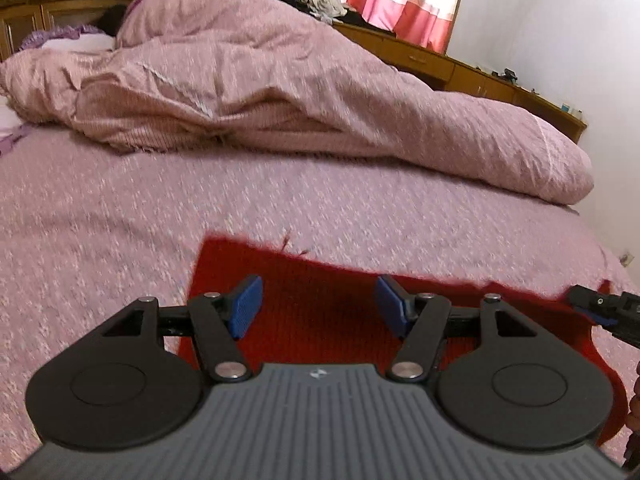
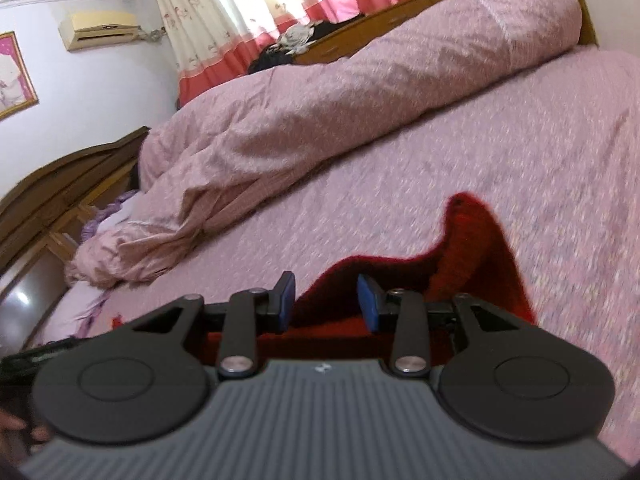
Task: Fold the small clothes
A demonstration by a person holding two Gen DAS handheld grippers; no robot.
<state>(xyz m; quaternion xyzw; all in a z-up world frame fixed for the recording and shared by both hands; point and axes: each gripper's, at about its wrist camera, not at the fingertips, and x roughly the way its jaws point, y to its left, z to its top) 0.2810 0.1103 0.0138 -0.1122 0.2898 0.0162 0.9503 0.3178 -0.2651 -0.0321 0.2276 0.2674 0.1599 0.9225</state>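
- Left gripper (image 1: 319, 304) hovers over a red garment (image 1: 320, 280), jaws apart, gripping nothing.
- Right gripper (image 2: 326, 300) (jaws narrower) straddles the garment's raised fold; grip unclear.
- Pink bed (image 1: 120, 208) beneath.

A bed (image 1: 120, 208) covered by a pink speckled sheet carries everything. A red knitted garment (image 1: 320, 280) lies flat at six o'clock; a rumpled pink duvet (image 1: 280, 92) heaps toward twelve o'clock.
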